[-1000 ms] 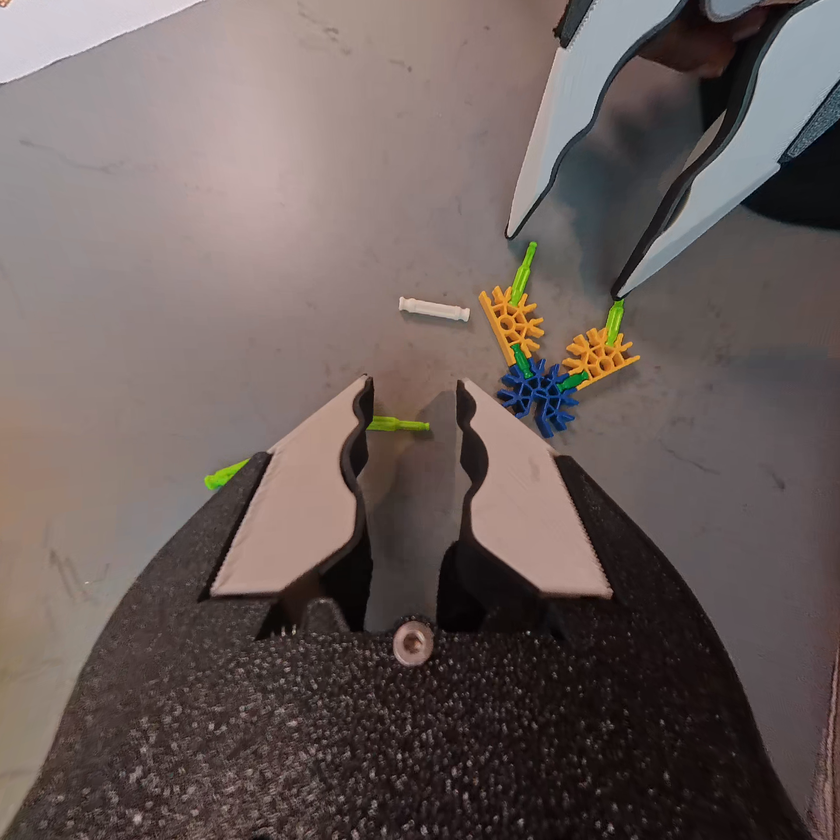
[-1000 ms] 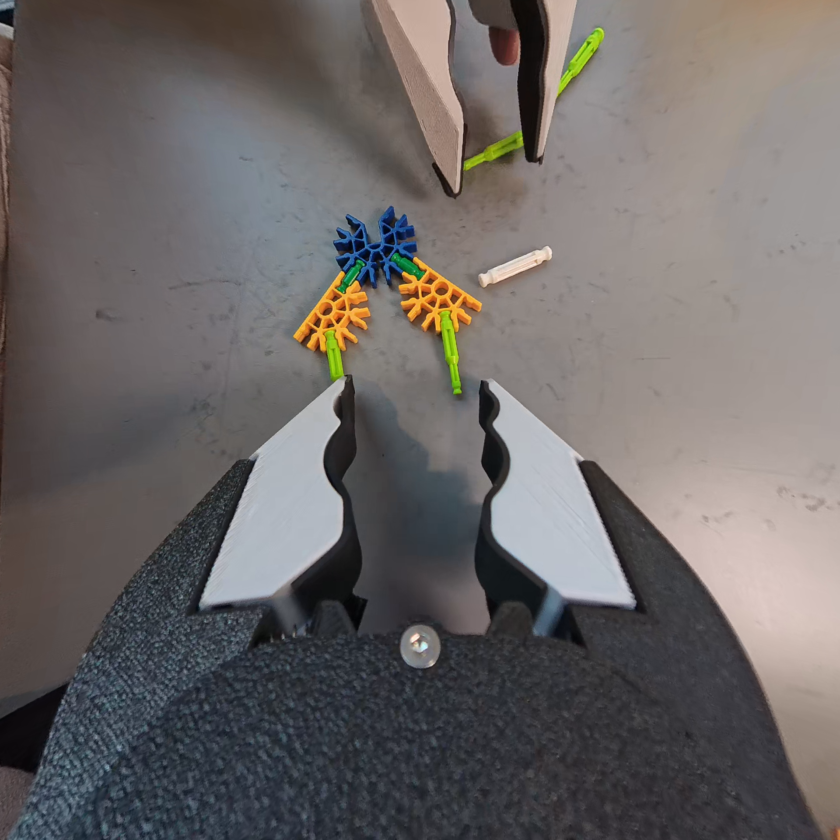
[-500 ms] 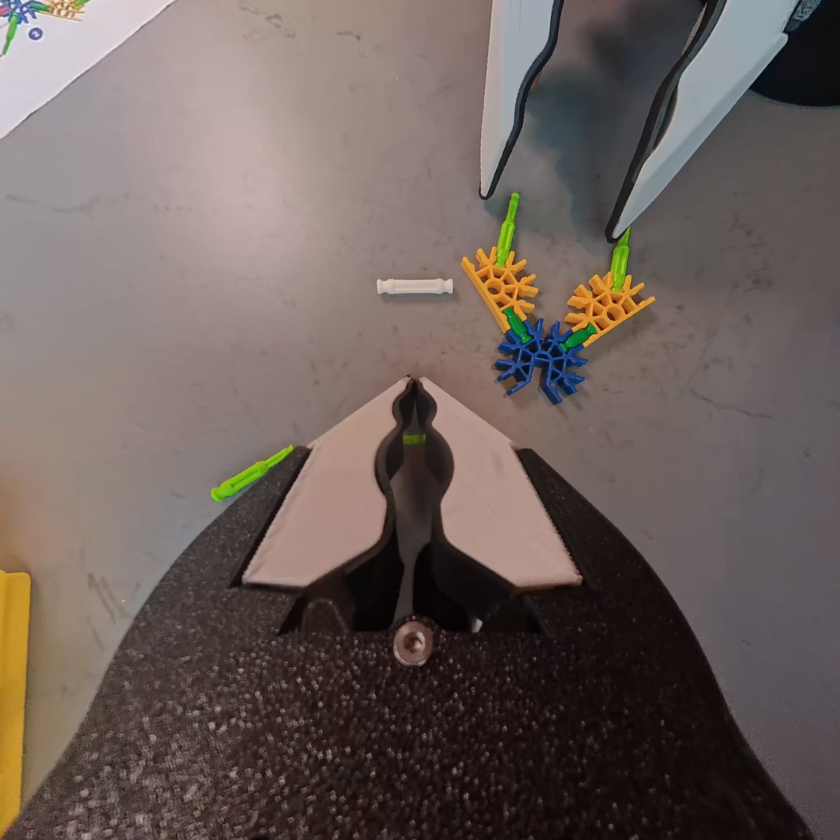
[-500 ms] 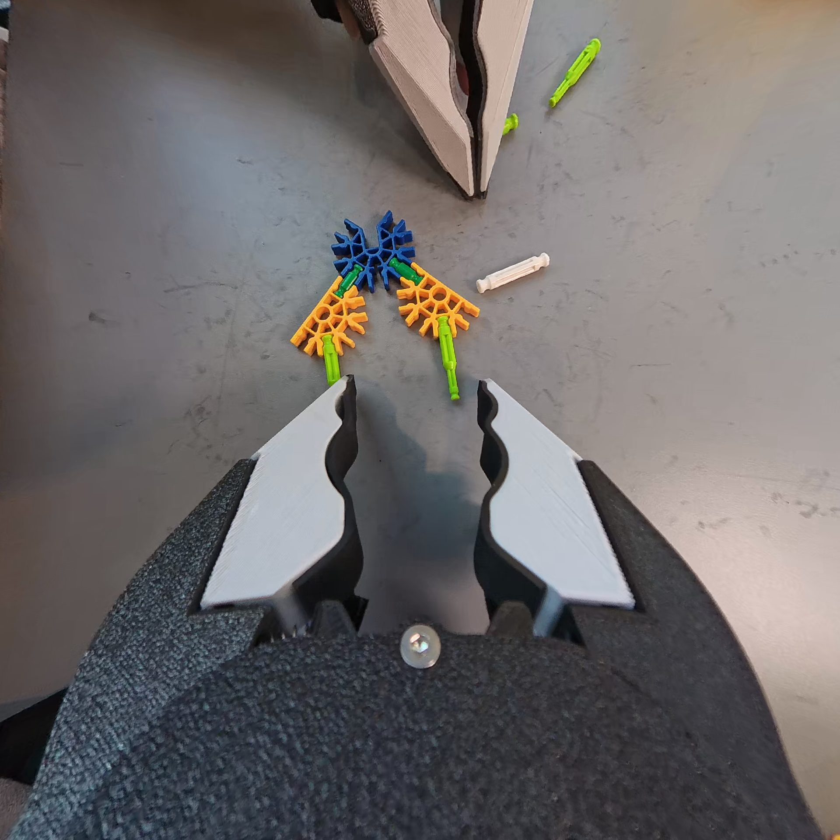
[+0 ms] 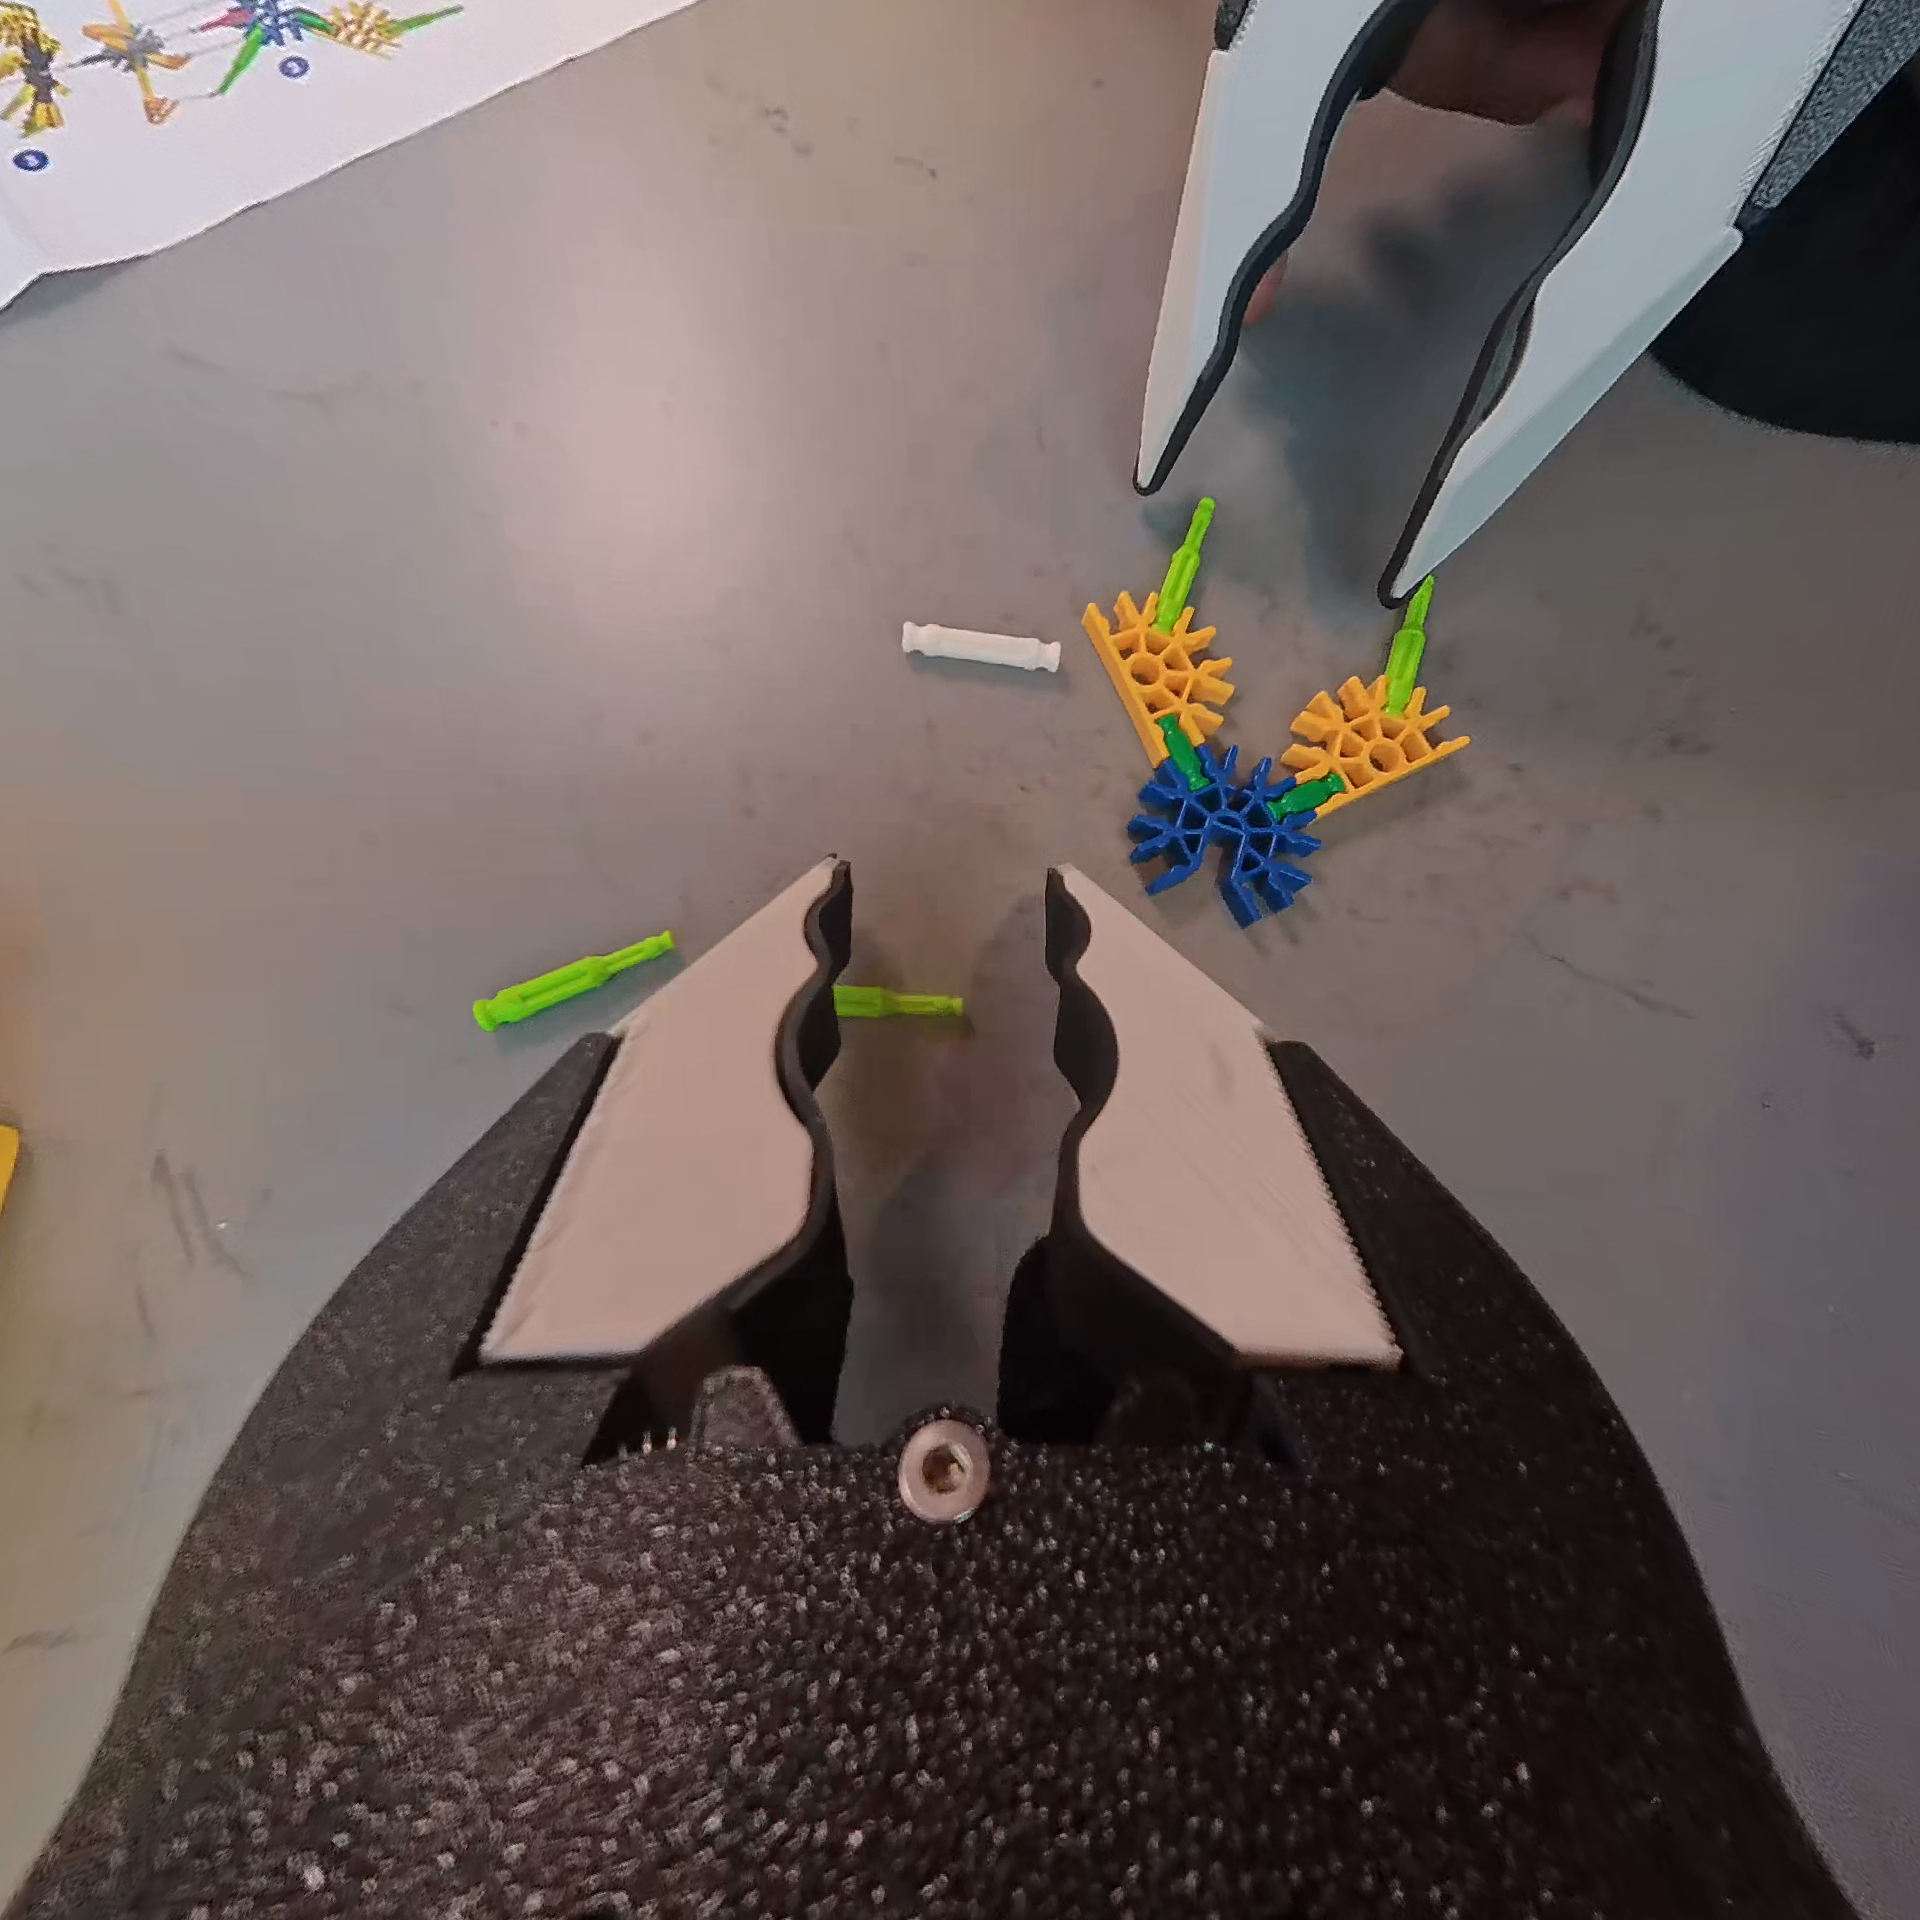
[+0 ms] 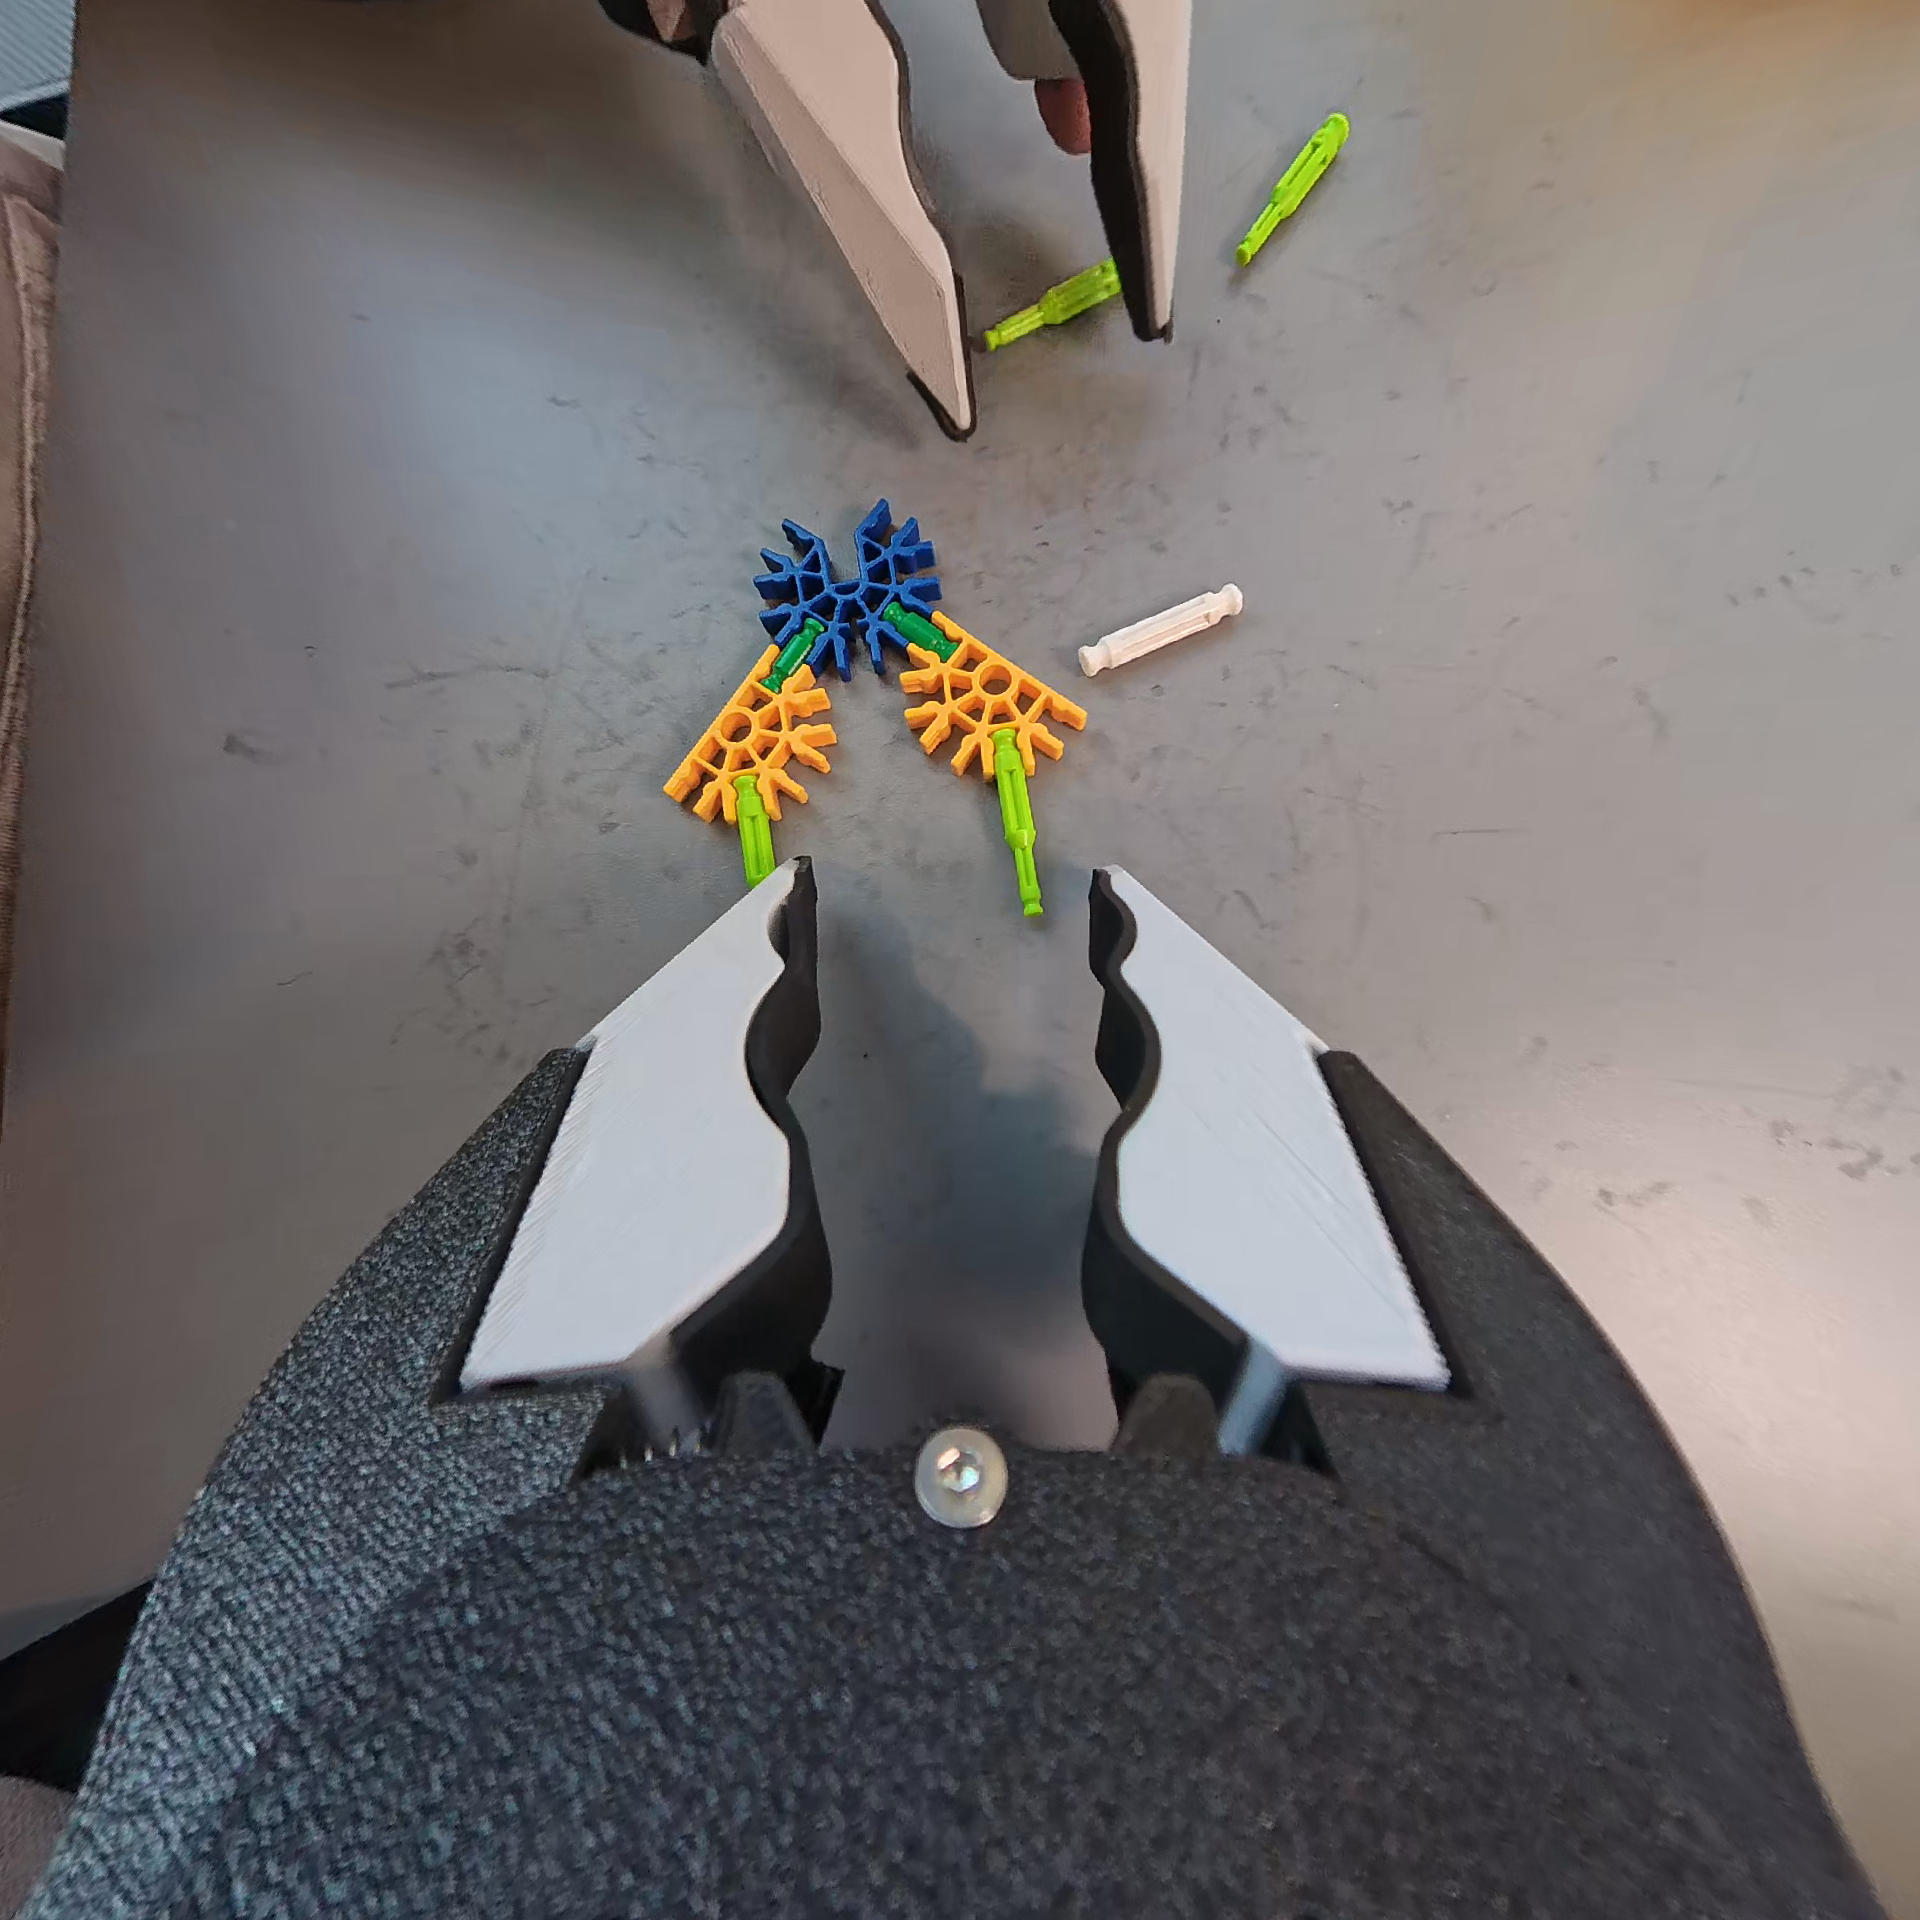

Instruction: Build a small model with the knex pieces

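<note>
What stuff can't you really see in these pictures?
- Green rod between the left gripper's fingers: in the left wrist view one finger covers its end.
- Sheet of paper: cut off by the left wrist view's top corner.
- Yellow thing: only a sliver shows at that view's left edge.
- Lime rod on the toy: the right gripper's finger hides its tip in the right wrist view.

My left tongs (image 5: 945, 883) gape, a lime rod (image 5: 899, 1004) flat between the tips; my right tongs (image 6: 951, 883) gape just short of the blue-and-orange piece (image 6: 862, 665).
</note>
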{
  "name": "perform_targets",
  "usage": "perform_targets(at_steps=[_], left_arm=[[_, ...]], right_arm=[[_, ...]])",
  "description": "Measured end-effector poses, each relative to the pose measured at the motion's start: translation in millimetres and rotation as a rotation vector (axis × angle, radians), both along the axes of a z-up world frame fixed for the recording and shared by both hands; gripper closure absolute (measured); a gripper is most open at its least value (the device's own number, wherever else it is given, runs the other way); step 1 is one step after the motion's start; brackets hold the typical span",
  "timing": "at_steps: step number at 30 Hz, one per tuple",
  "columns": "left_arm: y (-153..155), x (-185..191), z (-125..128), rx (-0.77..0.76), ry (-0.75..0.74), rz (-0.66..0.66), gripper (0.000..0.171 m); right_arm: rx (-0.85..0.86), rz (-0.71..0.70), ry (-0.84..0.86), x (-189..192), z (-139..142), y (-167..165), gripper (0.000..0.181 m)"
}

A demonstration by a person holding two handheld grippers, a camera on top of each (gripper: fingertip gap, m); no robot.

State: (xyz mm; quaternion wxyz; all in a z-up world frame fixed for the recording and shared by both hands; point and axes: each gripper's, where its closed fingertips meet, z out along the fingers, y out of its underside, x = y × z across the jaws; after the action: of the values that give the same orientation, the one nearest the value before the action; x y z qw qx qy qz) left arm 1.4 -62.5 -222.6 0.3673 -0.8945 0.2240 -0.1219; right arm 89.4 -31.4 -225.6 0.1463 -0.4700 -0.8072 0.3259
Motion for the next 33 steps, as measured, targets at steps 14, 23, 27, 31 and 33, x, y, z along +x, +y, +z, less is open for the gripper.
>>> perform_targets(at_steps=[14,23,27,31,33], left_arm=[[-18.7,-33.6,-1.7,-0.086,-0.031,0.28,0.135],[-19.4,-22.0,-8.1,-0.07,0.093,0.121,0.166],[-21.1,-17.3,-5.7,-0.051,0.119,-0.017,0.167],[-28.2,5.1,11.1,0.055,0.121,-0.221,0.167],[-31.1,13.9,13.8,0.07,0.124,-0.287,0.166]], right_arm=[[0.021,-0.001,-0.005,1.3,-1.5,0.5,0.131],[0.024,-0.002,-0.004,1.1,-1.8,0.6,0.131],[0.028,0.003,-0.002,1.2,-1.6,0.1,0.131],[0.026,0.025,0.021,-1.7,-0.4,-5.0,0.138],[0.017,0.046,0.037,-5.2,0.9,-12.0,0.149]])
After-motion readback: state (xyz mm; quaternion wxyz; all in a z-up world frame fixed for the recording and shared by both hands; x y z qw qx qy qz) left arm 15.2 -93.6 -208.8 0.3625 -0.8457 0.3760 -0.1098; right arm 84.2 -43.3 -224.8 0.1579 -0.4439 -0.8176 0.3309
